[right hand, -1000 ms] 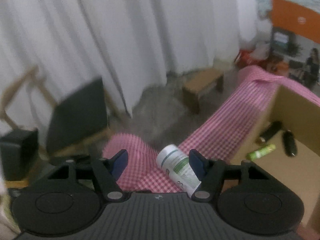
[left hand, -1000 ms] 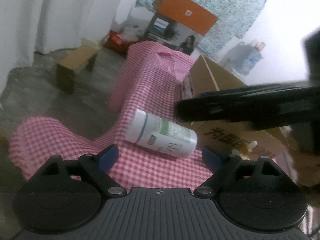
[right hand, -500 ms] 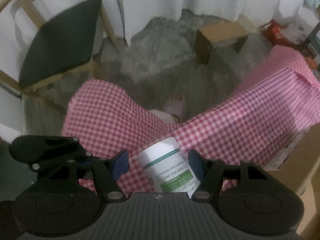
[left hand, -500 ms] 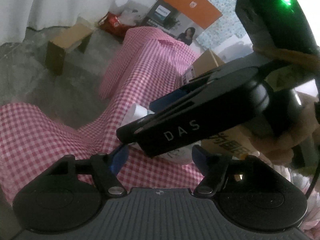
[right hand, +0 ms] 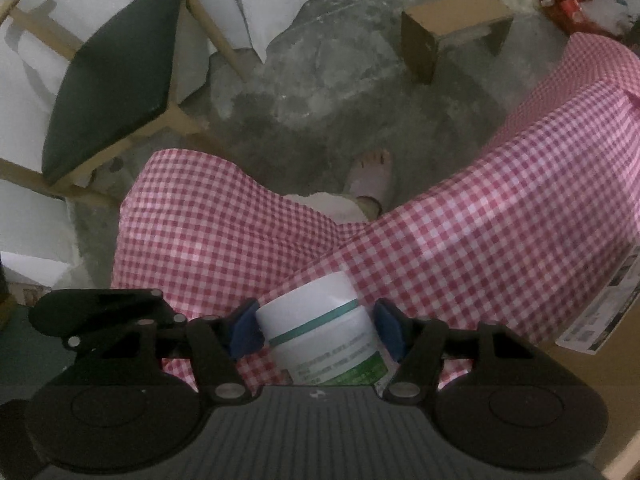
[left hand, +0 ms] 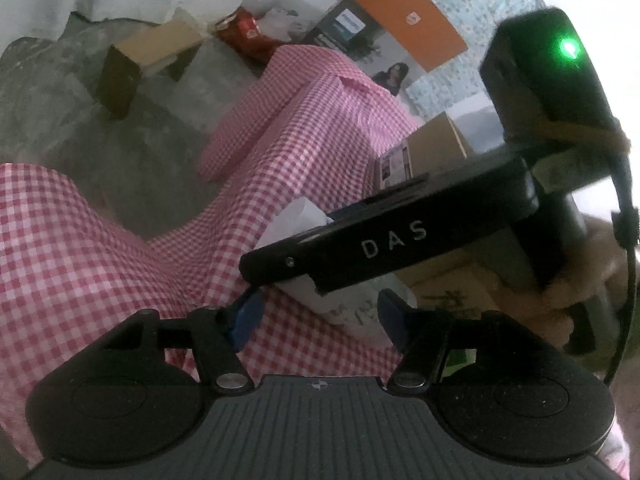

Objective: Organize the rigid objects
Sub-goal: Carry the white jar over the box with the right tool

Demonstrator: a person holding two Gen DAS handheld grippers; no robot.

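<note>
A white bottle with a green label (right hand: pixel 326 336) lies on the pink checked cloth (right hand: pixel 480 220). My right gripper (right hand: pixel 316 330) straddles it, blue pads on either side with small gaps, jaws open. In the left wrist view the bottle (left hand: pixel 304 216) is mostly hidden behind the right gripper's black body (left hand: pixel 400 240). My left gripper (left hand: pixel 320 316) is open and empty, just in front of the bottle.
A cardboard box (left hand: pixel 436 148) stands right of the bottle; its edge shows in the right wrist view (right hand: pixel 600 328). A chair (right hand: pixel 116 84), a small wooden stool (right hand: pixel 452 36) and a bare foot (right hand: pixel 372 176) are on the concrete floor beyond the table.
My right gripper has come down over the bottle, which now sits between its pads. It fills more of the left wrist view. The left gripper has barely moved.
</note>
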